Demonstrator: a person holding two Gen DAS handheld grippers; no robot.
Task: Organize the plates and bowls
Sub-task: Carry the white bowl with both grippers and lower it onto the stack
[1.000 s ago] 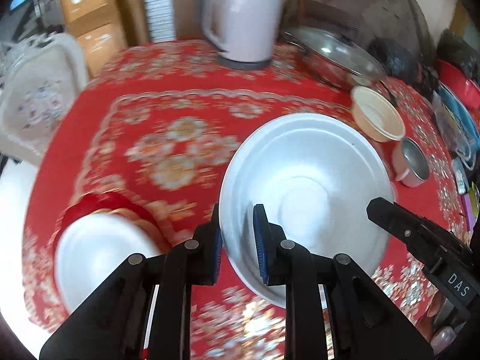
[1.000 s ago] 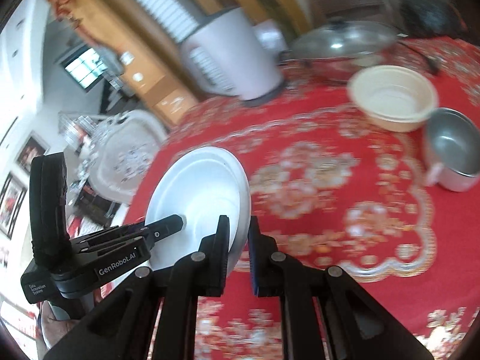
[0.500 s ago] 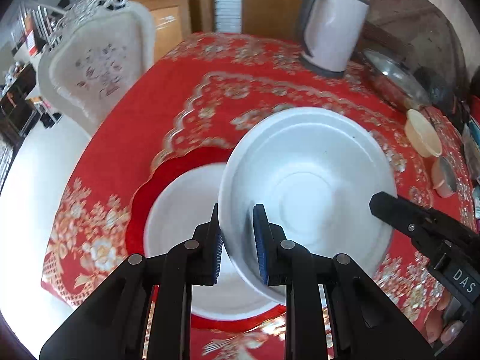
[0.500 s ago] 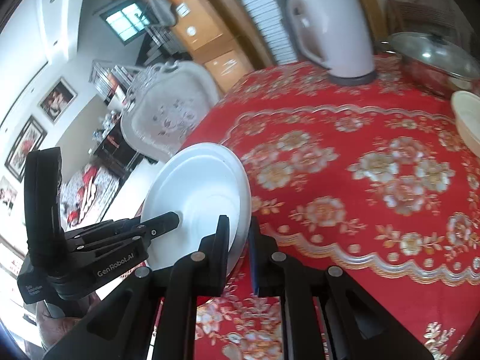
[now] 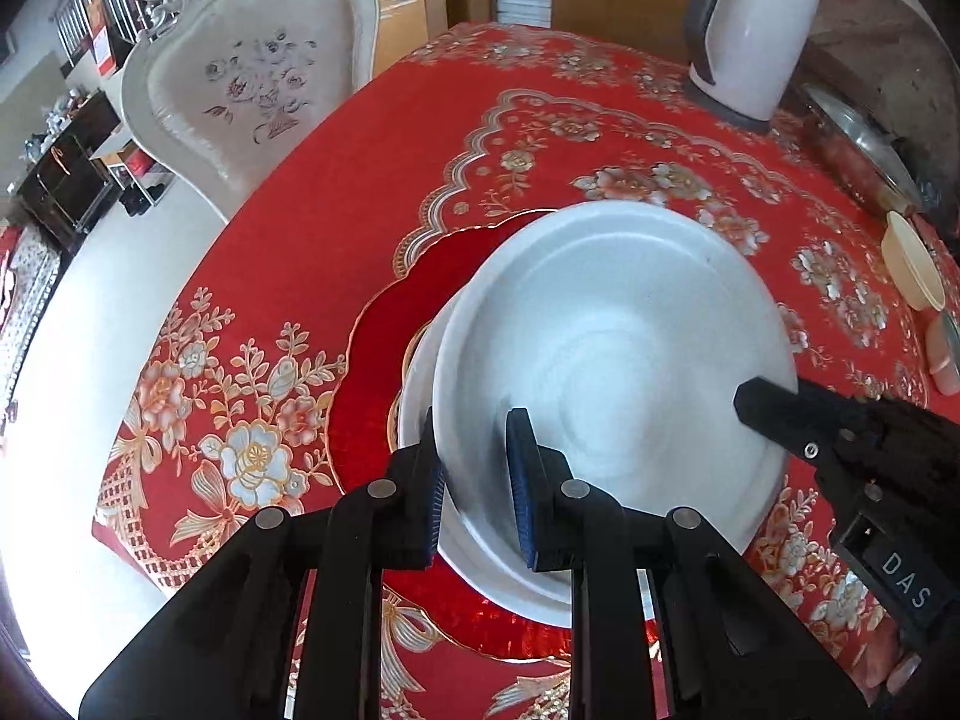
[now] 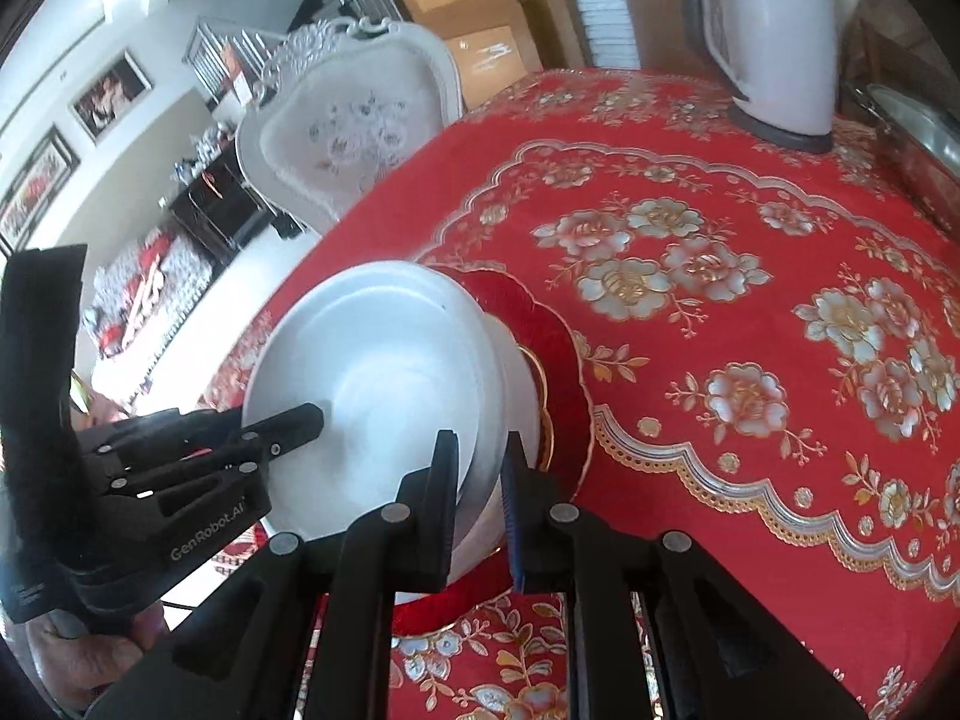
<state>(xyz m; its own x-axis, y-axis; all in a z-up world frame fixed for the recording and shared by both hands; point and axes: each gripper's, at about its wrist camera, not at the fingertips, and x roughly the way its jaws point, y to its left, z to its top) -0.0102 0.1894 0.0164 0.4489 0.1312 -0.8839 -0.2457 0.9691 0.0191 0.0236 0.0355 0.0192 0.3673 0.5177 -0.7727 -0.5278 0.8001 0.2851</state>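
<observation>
Over red plate (image 5: pixel 384 360), both grippers clamping white bowl (image 5: pixel 612 336) rim

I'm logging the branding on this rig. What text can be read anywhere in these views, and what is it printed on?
"DAS" – on the body of the right gripper, seen from the left wrist camera.
"GenRobot.AI" – on the body of the left gripper, seen from the right wrist camera.
A fainter line lower on the left gripper's handle is too blurred to read.
The printing on the cardboard boxes is too small to read.
</observation>
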